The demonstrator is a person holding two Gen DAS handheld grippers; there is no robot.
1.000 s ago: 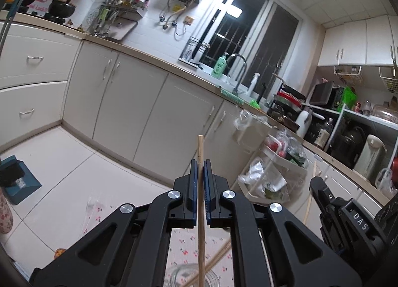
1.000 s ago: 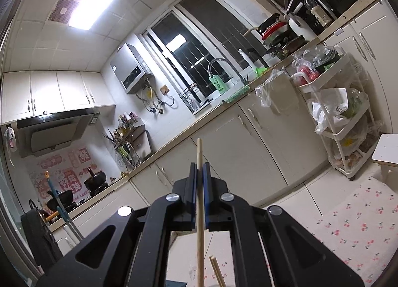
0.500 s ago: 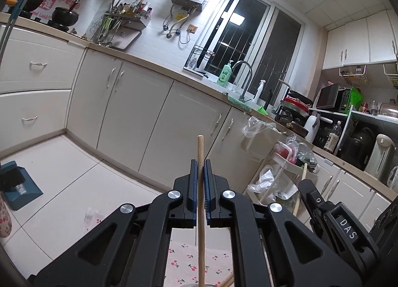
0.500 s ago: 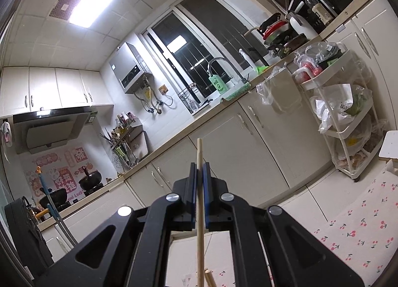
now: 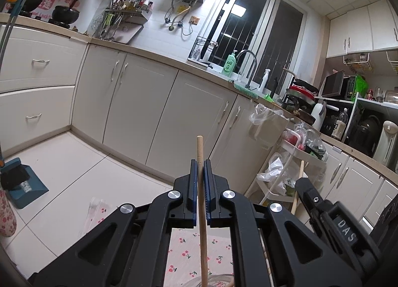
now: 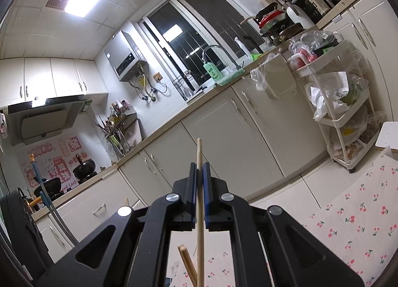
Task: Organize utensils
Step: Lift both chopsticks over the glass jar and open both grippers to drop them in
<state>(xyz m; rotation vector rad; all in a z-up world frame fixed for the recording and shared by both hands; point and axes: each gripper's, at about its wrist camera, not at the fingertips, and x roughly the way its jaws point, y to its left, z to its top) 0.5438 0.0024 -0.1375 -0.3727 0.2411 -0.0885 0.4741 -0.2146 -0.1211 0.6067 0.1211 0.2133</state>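
Note:
My left gripper [image 5: 200, 170] is shut on a wooden chopstick [image 5: 202, 212] that stands upright between its blue pads; the chopstick's lower end dips toward the rim of a glass jar [image 5: 216, 282] at the bottom edge. My right gripper [image 6: 199, 172] is shut on a second wooden chopstick [image 6: 199, 212], also upright. Another chopstick end [image 6: 186, 262] leans beside it below the jaws. The right gripper also shows in the left wrist view [image 5: 330, 215] with its chopstick [image 5: 298, 187].
A cherry-print cloth [image 6: 355, 217] covers the table below. White kitchen cabinets [image 5: 139, 103] and a counter with a sink run behind. A white trolley [image 6: 345, 113] with bags stands to the right. A blue dustpan [image 5: 22, 187] sits on the floor.
Both grippers have tilted a little, so the left view shows more of the floor and cabinets. Each still holds its chopstick. The leaning chopstick end sits higher in the right view.

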